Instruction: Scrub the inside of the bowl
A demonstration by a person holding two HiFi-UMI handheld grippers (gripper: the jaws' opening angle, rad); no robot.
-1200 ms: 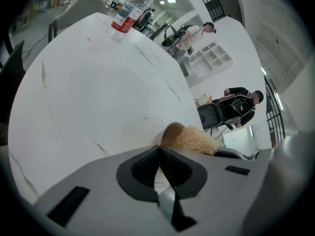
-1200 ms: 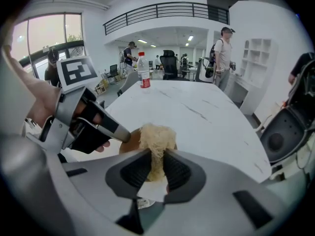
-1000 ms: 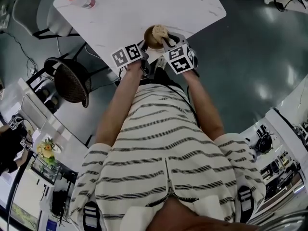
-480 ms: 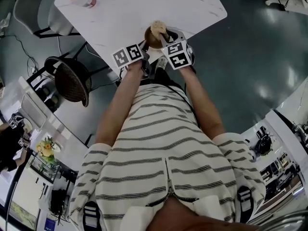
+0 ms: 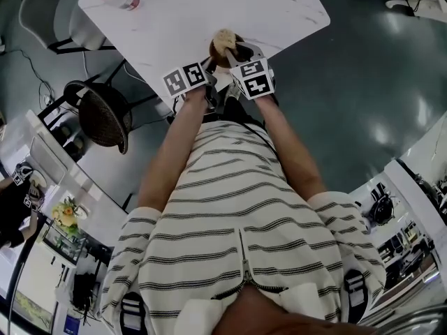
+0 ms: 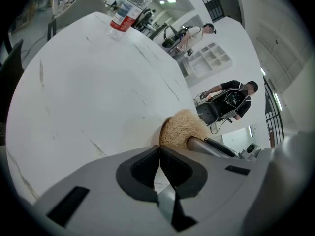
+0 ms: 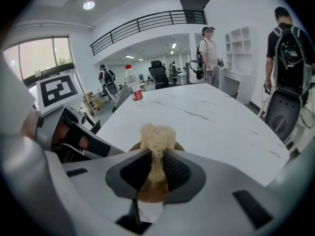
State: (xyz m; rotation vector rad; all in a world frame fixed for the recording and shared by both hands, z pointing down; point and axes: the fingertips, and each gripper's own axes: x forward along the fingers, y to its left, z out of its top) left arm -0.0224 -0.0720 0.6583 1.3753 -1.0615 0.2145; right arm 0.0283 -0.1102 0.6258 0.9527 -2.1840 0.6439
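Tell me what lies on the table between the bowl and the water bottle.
Nothing: only bare white table shows between bowl and water bottle, in the head view and right gripper view.

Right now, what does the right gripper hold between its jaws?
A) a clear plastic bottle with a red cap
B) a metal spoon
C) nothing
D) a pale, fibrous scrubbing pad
D: in the right gripper view, the right gripper is shut on the pale, fibrous scrubbing pad, whose tuft sticks out over the brown round bowl.
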